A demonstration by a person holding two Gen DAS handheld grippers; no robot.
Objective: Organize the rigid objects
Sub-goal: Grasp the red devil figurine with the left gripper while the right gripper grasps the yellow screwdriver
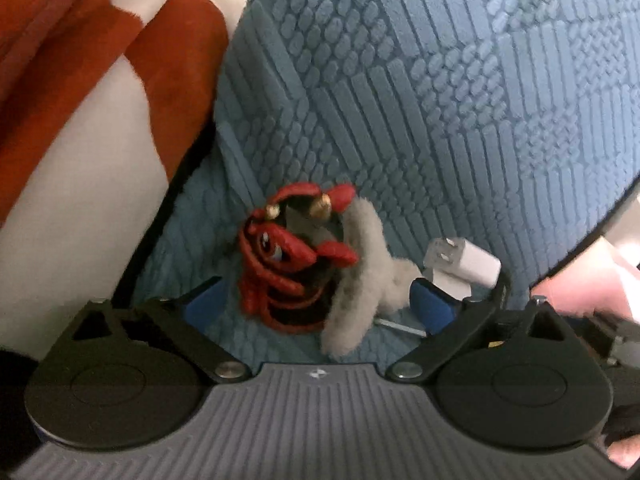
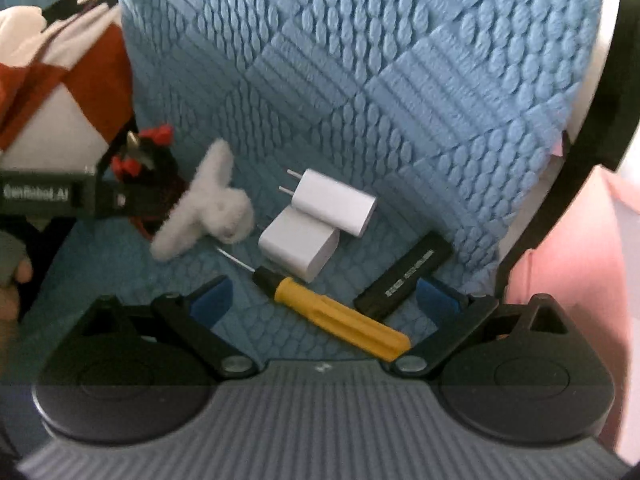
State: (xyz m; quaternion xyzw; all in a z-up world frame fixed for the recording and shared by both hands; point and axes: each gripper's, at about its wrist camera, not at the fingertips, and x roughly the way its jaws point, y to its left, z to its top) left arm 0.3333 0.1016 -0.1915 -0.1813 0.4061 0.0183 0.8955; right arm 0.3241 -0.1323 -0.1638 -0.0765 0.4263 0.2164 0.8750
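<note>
Two white chargers [image 2: 320,220], one yellow screwdriver [image 2: 336,312], one black stick [image 2: 404,276], one red-black figure [image 1: 292,260], one grey plush [image 1: 360,272].

White lettering "GenRobot.AI" stands on the black gripper body [image 2: 48,194] left of the white chargers [image 2: 320,220]; the black stick's [image 2: 404,276] label print is unreadable.

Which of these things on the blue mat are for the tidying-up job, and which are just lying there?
For the job:
yellow screwdriver
two white chargers
black stick
red and black figure
fluffy white toy

Just lying there:
blue mat
red and white blanket
</note>
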